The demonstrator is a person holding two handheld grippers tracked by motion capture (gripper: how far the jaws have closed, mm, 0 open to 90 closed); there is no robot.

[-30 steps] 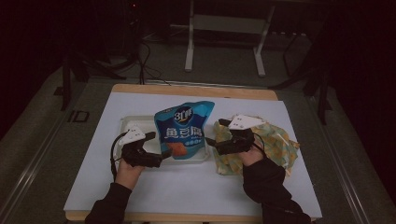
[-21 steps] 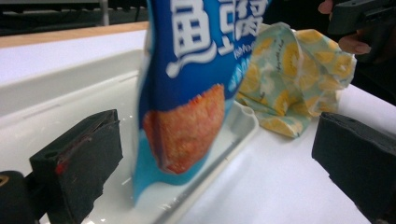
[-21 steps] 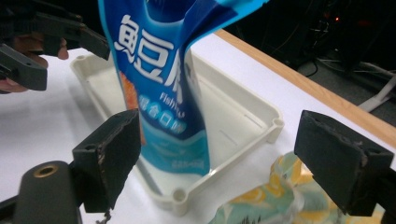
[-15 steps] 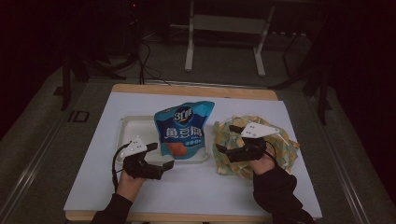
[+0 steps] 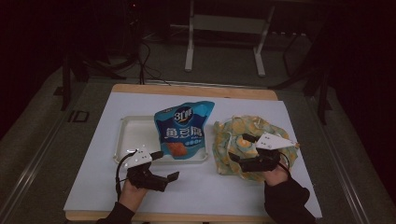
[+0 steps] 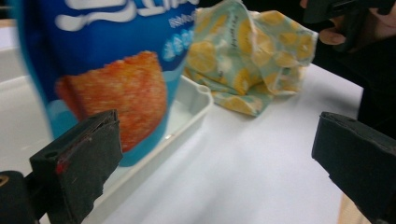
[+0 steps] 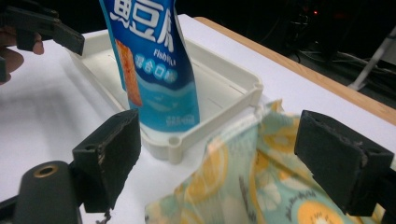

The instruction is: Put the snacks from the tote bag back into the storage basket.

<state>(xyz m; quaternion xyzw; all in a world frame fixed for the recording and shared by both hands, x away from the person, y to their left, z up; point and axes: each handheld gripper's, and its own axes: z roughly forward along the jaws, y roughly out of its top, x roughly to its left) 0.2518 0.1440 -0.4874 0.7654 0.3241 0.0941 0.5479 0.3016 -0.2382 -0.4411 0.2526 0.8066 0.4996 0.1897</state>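
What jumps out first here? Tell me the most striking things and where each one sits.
The bright blue snack bag stands out most, sitting in the white tray in the middle of the white table. Right of it lies a crumpled cloth with an orange-slice print. Near the front edge, the left gripper hovers open before the tray and the right gripper is open over the cloth.

A snack bag (image 5: 183,129) stands in a tray (image 5: 132,140) on the table (image 5: 280,109), a cloth (image 5: 233,135) just right.

The blue snack bag (image 7: 154,70) reads "fish" beneath large Chinese characters.
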